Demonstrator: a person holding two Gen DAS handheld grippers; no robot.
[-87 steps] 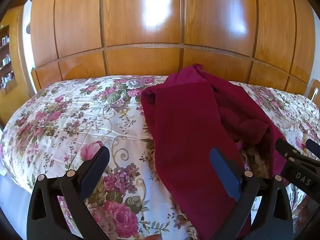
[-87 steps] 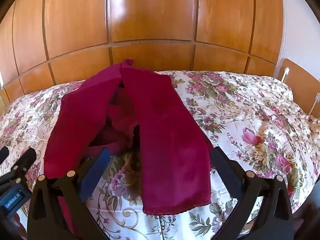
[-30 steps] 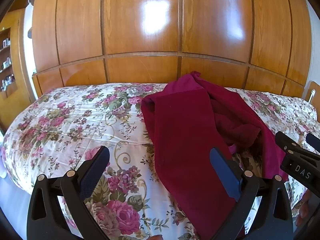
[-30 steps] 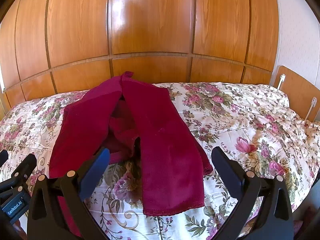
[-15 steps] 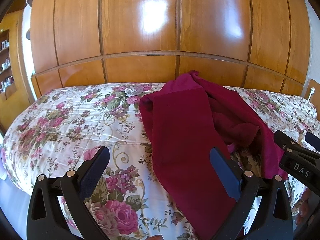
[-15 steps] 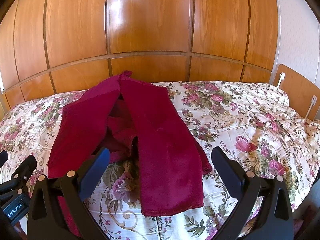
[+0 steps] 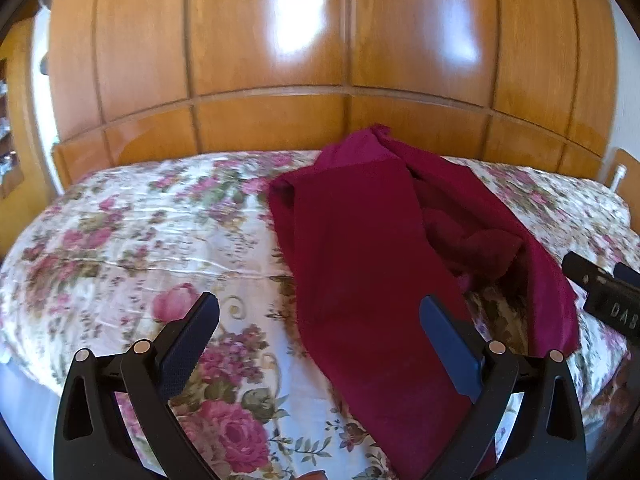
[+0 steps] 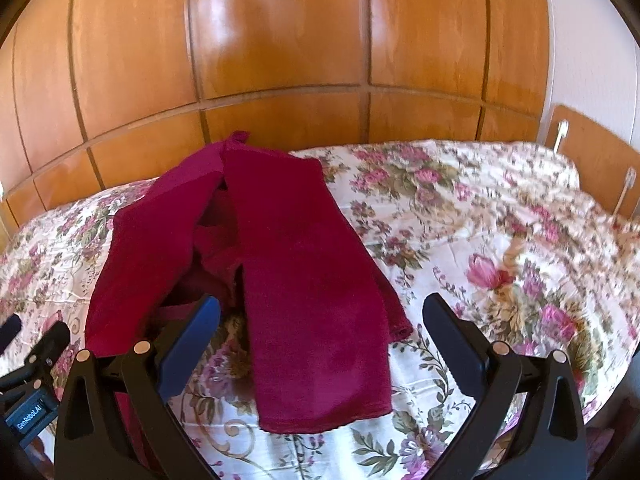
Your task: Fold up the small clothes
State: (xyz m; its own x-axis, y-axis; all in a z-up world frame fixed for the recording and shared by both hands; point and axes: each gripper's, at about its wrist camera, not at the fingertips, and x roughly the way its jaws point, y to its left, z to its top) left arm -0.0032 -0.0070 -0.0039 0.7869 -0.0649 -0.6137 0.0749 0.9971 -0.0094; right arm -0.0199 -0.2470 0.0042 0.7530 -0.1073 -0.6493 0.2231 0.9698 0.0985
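Observation:
A dark red garment [image 7: 360, 264] [image 8: 304, 280] lies on the floral bedspread [image 7: 132, 232] [image 8: 480, 240], its two long panels spread toward me and bunched cloth between them. My left gripper [image 7: 320, 336] is open, hovering above the near end of the left panel. Over the right panel's lower part my right gripper [image 8: 320, 332] hangs open, holding nothing. The right gripper's body [image 7: 608, 300] shows at the right edge of the left wrist view, and the left one's body [image 8: 28, 392] at the left edge of the right wrist view.
A glossy wooden panelled wall [image 7: 320, 60] [image 8: 280, 48] rises right behind the bed. A wooden board with fittings [image 8: 596, 152] stands at the bed's right end. Shelves with small items [image 7: 8, 128] are at the far left.
Both grippers have drawn back and lifted a little, so more of the bed and wall shows. The garment has not moved and both grippers stay open.

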